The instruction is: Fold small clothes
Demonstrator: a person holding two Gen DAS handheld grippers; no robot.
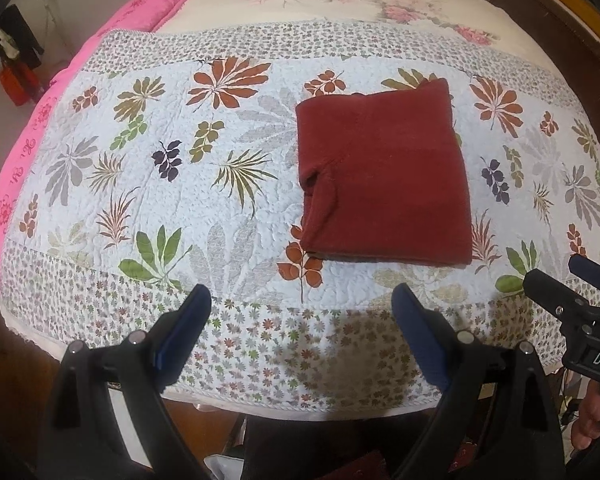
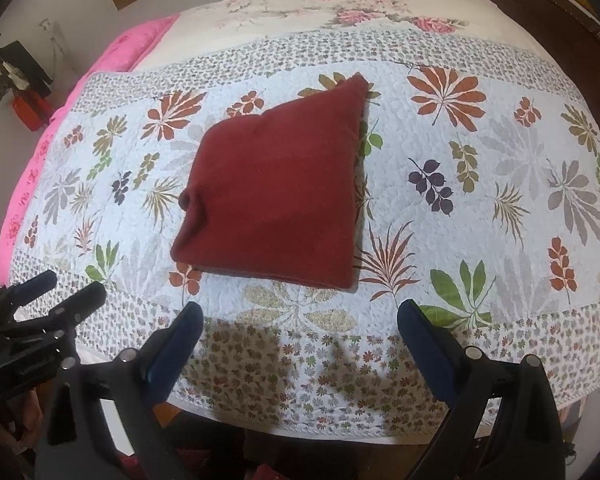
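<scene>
Cloth (image 1: 384,176) lies folded square on the quilt (image 1: 180,200), at 1 o'clock from the left hand-held gripper (image 1: 302,300). Both hand-held grippers gape wide, empty (right (image 2: 300,316) too). Looks done; if tidying, press the 9 o'clock pucker flat, don't drag.
</scene>
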